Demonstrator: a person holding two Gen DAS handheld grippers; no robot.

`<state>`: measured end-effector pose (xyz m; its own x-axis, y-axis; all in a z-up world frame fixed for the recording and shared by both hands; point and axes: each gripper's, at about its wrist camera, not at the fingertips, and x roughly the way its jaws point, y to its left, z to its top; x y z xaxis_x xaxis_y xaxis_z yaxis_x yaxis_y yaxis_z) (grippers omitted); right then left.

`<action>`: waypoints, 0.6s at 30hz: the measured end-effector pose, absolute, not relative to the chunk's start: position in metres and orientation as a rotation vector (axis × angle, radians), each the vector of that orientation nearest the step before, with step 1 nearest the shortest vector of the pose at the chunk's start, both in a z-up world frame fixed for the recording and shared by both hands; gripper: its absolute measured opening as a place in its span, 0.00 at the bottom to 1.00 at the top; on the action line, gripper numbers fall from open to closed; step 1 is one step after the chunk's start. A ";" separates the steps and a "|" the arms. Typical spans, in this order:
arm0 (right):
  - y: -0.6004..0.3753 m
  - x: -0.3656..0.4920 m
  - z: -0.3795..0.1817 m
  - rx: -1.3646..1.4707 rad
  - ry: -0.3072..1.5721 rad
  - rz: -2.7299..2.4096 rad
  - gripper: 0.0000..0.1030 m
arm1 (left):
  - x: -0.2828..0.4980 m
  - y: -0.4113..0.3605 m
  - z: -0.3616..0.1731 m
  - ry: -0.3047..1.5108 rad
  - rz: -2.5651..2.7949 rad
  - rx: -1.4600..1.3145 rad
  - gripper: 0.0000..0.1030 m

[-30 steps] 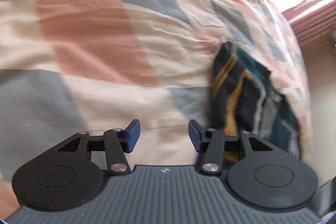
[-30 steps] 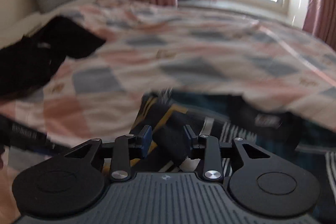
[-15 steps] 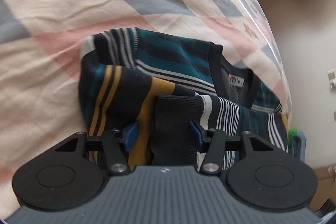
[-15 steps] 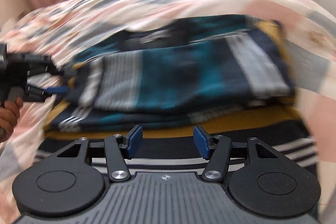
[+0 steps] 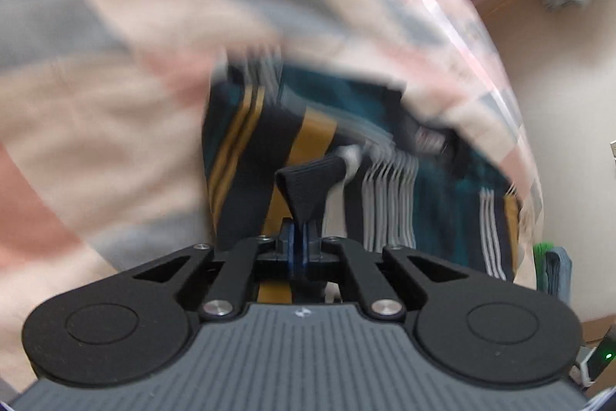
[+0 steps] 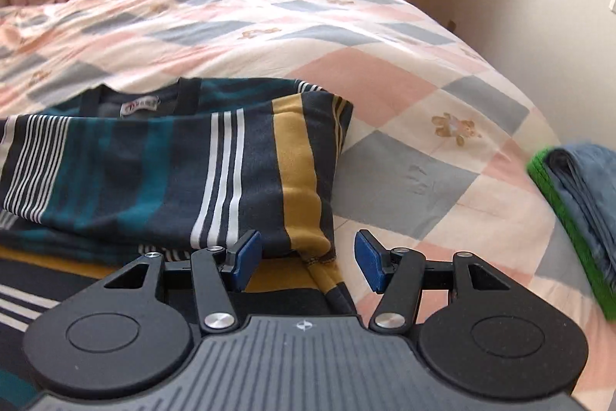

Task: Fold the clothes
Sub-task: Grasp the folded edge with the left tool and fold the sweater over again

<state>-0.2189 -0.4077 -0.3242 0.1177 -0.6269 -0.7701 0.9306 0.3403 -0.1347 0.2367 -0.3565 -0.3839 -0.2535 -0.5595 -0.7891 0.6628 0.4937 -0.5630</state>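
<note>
Left gripper point(image 5: 298, 237): pinched tight on a dark ribbed cuff point(image 5: 308, 182) of the sweater.
Right gripper point(image 6: 306, 262): jaws wide, holding nothing, at the sweater's corner.
Sweater: navy, teal, mustard and white striped knit sweater point(image 6: 173, 164), partly folded on the pink-and-grey checked bedspread point(image 6: 385, 72).
Right edge: folded blue-and-green cloth stack point(image 6: 577, 210).

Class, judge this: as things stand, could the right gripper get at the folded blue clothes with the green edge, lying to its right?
Probably yes. The right gripper has open, empty jaws, and only bare quilt lies between it and the folded blue clothes.
</note>
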 end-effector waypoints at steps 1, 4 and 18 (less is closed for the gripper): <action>-0.410 -0.217 -0.328 0.421 0.879 -1.186 0.55 | 0.239 -0.356 -0.386 1.425 -1.149 0.068 0.03; -0.412 -0.204 -0.339 0.278 0.982 -1.148 0.54 | 0.249 -0.351 -0.386 1.454 -1.121 -0.030 0.03; -0.417 -0.202 -0.346 -0.019 1.045 -1.006 0.00 | 0.266 -0.341 -0.398 1.557 -1.043 -0.063 0.33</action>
